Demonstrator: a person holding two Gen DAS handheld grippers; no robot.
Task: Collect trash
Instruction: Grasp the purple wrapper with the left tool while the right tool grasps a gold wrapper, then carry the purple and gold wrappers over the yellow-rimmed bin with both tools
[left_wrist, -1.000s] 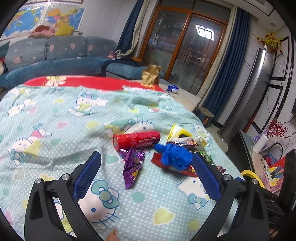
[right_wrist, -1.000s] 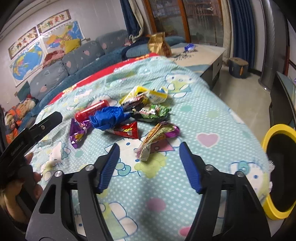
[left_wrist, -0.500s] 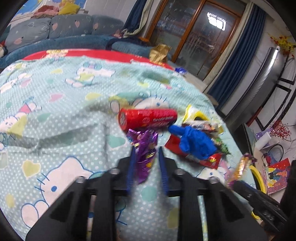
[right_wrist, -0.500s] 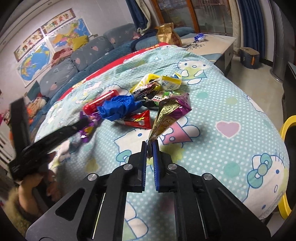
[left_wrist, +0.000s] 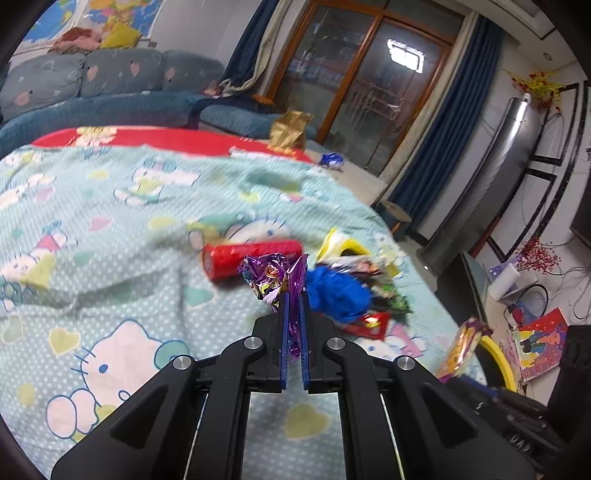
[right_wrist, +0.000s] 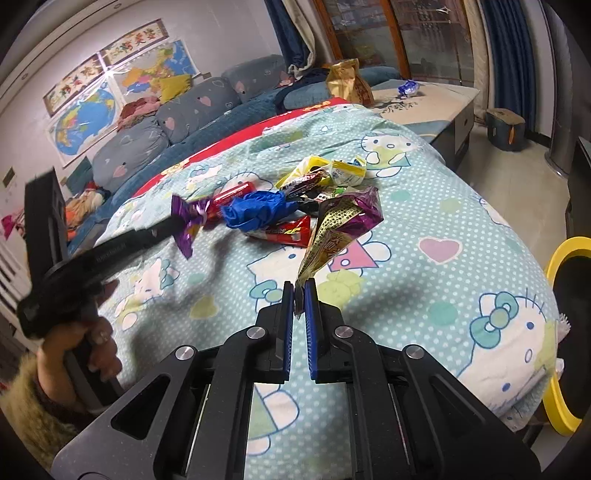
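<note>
Two grippers each clamp a piece of trash above the bed (right_wrist: 424, 206). Left gripper (left_wrist: 294, 295) has its jaws pressed together on a purple wrapper (left_wrist: 273, 275), lifted just in front of the red tube (left_wrist: 236, 258). Right gripper (right_wrist: 300, 286) pinches the tip of a gold-and-purple wrapper (right_wrist: 340, 225), which stands up from its jaws, near the red tube on the side toward the yellow bin (right_wrist: 561, 258). Beside the red tube, still on the bed, lie a blue glove (right_wrist: 255, 212), a red packet (right_wrist: 286, 230) and a yellow wrapper (right_wrist: 332, 171). In the right wrist view, a hand (right_wrist: 92, 347) grips the left gripper's handle, far from the red tube.
</note>
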